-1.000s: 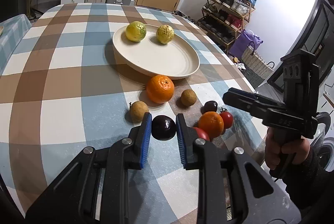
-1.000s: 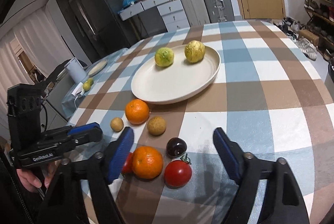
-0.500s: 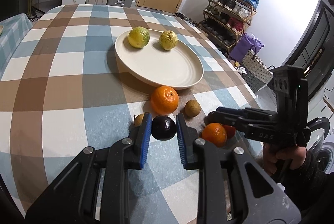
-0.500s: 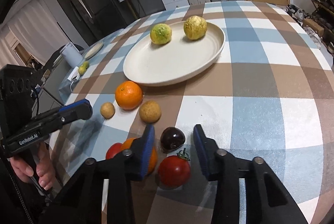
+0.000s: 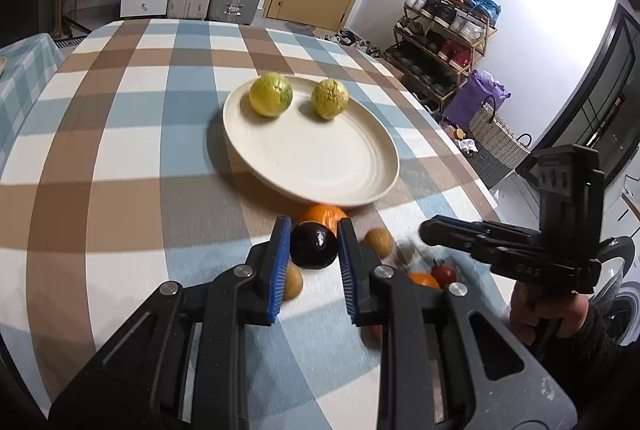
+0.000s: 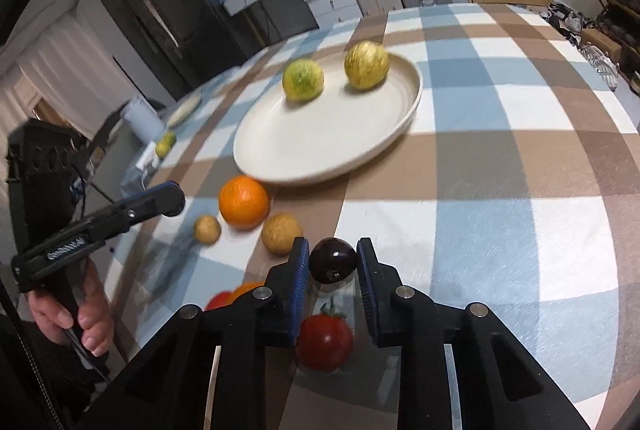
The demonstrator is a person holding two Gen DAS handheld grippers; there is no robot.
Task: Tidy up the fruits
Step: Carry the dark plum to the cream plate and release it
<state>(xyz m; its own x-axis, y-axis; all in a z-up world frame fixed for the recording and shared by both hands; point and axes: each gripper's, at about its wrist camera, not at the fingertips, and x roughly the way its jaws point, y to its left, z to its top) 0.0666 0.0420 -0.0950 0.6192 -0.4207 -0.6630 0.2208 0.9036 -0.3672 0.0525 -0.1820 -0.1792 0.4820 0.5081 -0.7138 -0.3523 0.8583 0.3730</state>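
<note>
My left gripper (image 5: 313, 244) is shut on a dark purple fruit (image 5: 313, 245), held above the checked tablecloth just short of the cream plate (image 5: 320, 157). Two yellow-green fruits (image 5: 271, 94) (image 5: 329, 98) lie at the plate's far side. My right gripper (image 6: 333, 260) has its jaws closing on a smaller dark fruit (image 6: 333, 260), with both blue pads against its sides. Beneath it lies a red tomato (image 6: 325, 340). An orange (image 6: 244, 201) and two small brown fruits (image 6: 281, 233) (image 6: 207, 229) sit in front of the plate (image 6: 360, 157).
Another orange (image 5: 420, 278) and a tomato (image 5: 445, 273) lie near the table's right edge. A person's hand (image 6: 86, 326) holds the left gripper's handle. Suitcases, drawers and a door stand beyond the table, with a shoe rack to the right.
My left gripper has carried the dark purple fruit up and towards the plate. My right gripper has gone from wide open to shut on the smaller dark fruit.
</note>
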